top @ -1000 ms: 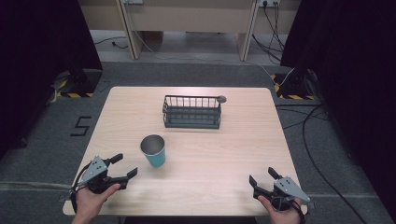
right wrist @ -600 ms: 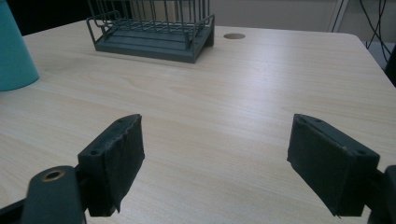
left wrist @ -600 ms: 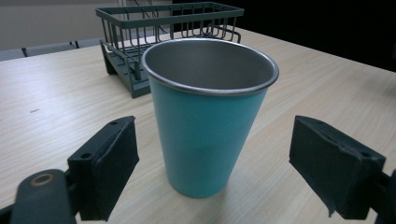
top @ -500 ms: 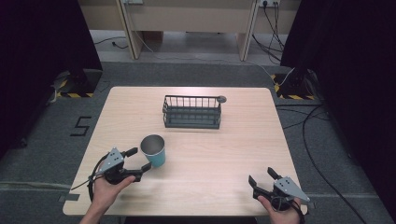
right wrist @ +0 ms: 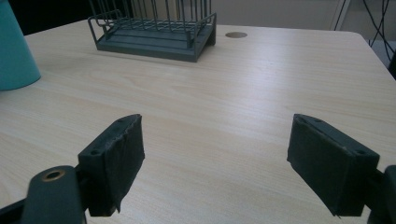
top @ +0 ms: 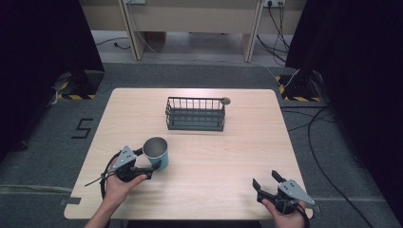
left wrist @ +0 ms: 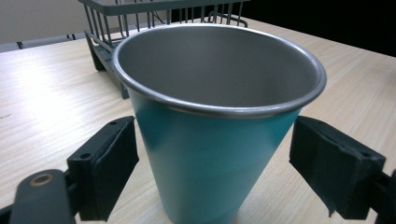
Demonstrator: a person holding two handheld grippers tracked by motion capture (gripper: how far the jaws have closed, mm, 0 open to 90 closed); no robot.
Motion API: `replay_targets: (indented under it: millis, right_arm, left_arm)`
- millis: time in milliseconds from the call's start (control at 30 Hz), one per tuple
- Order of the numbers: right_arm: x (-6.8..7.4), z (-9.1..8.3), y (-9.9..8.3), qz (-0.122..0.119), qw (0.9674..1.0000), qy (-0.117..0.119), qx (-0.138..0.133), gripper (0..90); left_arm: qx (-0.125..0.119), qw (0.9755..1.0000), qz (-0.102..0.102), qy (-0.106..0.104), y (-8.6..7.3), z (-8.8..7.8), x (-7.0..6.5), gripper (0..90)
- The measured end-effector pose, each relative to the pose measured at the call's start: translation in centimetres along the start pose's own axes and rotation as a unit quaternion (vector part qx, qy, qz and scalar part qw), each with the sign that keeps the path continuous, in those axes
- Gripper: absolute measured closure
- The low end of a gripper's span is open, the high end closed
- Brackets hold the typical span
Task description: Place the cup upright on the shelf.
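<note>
Step in hand: I am bringing my left hand-held gripper (top: 151, 167) around the teal cup (top: 156, 153) to take hold of it.
Cup position: it stands upright on the surface (top: 228, 152), in the near-left part, well apart from the dark wire rack (top: 195, 114) farther back.
Left hand-held gripper state: spread wide; in the left gripper view the cup (left wrist: 215, 121) sits between the two black pads (left wrist: 109, 163), with a gap showing on both sides, so nothing is pinched yet.
Right hand-held gripper state: my right hand-held gripper (top: 266, 181) is spread too and holds nothing, low over the near-right corner of the surface.
Doing it well: I judge the pads should close on the teal wall below the metal rim (left wrist: 219, 109), evenly from both sides, since the cup tapers downward and a lopsided squeeze could tip it or let it slide up out of the pads.
Squeeze: gentle and steady looks right; the thin metal wall seems smooth and likely slippery.
Edges: the cup is near the front-left edge of the surface, so I would not push it toward me while closing.
Open room: bare wood lies between cup and rack and across the whole right half, so lifting and carrying forward or rightward looks unobstructed.
Watch for: the rack's upright wires, if the cup goes that way.
</note>
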State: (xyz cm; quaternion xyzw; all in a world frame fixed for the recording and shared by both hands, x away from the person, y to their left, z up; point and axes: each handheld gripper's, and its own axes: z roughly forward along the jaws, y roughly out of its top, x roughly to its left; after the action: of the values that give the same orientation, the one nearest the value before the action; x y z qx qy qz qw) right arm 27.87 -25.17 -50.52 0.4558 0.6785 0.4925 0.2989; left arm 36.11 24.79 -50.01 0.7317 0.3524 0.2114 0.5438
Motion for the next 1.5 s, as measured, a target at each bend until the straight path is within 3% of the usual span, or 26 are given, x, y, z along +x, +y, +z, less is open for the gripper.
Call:
replay_targets:
  millis: [433,733,1500]
  right_arm:
    - [0.0,0.0,-0.1,0.002,1.0,0.001,0.001,19.4]
    - [-0.1,0.0,-0.1,0.001,1.0,0.0,0.002,19.4]
    - [-0.1,0.0,-0.1,0.005,1.0,0.001,0.0,19.5]
  left_arm:
    - [0.0,0.9999,0.006,-0.009,0.6,1.7,0.2,15.0]
    - [-0.003,1.0,0.004,-0.003,0.7,1.6,0.1,15.4]
    - [-0.038,0.9992,0.01,-0.002,4.3,2.3,0.3,15.4]
